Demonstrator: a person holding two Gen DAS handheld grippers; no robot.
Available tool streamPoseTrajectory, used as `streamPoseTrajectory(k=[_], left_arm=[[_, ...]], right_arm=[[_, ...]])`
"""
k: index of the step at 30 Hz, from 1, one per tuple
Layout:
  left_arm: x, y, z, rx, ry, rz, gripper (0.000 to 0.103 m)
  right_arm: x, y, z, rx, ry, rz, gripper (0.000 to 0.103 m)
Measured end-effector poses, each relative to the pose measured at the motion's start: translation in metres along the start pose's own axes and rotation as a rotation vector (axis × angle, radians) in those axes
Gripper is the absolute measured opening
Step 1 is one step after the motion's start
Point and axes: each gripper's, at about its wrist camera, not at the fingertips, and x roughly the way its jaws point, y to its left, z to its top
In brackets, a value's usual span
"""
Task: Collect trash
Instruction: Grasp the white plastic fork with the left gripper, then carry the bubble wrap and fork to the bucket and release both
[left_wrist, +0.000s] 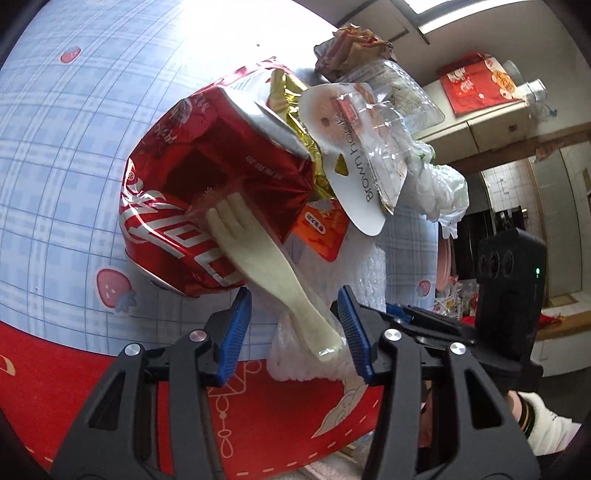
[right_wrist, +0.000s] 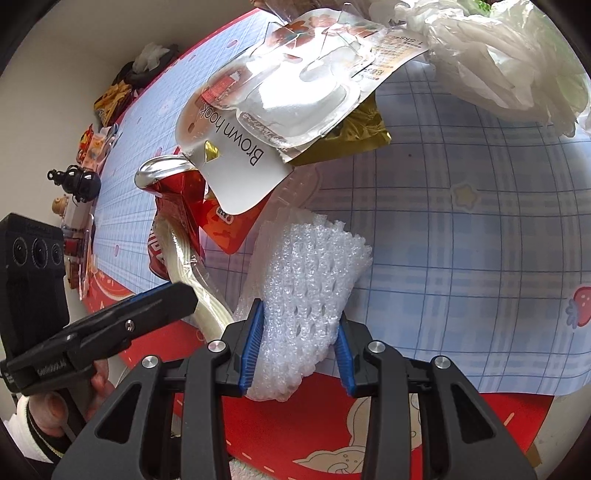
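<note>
Checked tablecloth (right_wrist: 461, 258), foam net (right_wrist: 310, 295) between right tool (right_wrist: 299, 350) pads.

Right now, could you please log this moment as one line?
left gripper: around plastic fork | right gripper: gripping foam net

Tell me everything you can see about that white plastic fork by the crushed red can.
The fork is cream-white, slightly translucent plastic with short stubby tines and a glossy handle end. It lies tilted, tines resting on the crushed red can, handle running down over the white foam netting. Its handle end sits between the left gripper pads, against the right-hand pad, with a gap to the other. It looks whole and unbroken.
</note>
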Motion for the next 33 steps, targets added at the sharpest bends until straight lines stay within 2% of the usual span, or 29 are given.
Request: streamPoseTrajectory(k=[5, 11, 19, 23, 27, 33], left_arm=[[0.007, 0.004, 0.002, -0.058, -0.006, -0.004, 0.029], [0.001, 0.003, 0.001, -0.039, -0.026, -0.014, 0.018], [-0.029, -0.010, -0.004, 0.080, -0.070, 0.043, 0.017], [-0.054, -0.020, -0.007, 0.147, -0.138, 0.102, 0.017], [-0.081, -0.035, -0.005, 0.211, -0.230, 0.128, 0.017], [-0.113, -0.075, 0.007, 0.316, -0.345, 0.075, 0.017]], right_arm=[[-0.007, -0.005, -0.003, -0.010, 0.001, -0.002, 0.035], [-0.022, -0.021, -0.009, 0.011, -0.032, 0.002, 0.033], [-0.062, -0.056, -0.019, 0.100, -0.131, 0.017, 0.033], [-0.087, -0.067, -0.024, 0.121, -0.203, 0.018, 0.033], [-0.121, -0.076, -0.028, 0.111, -0.302, 0.001, 0.033], [-0.186, -0.094, -0.030, 0.118, -0.499, -0.055, 0.033]])
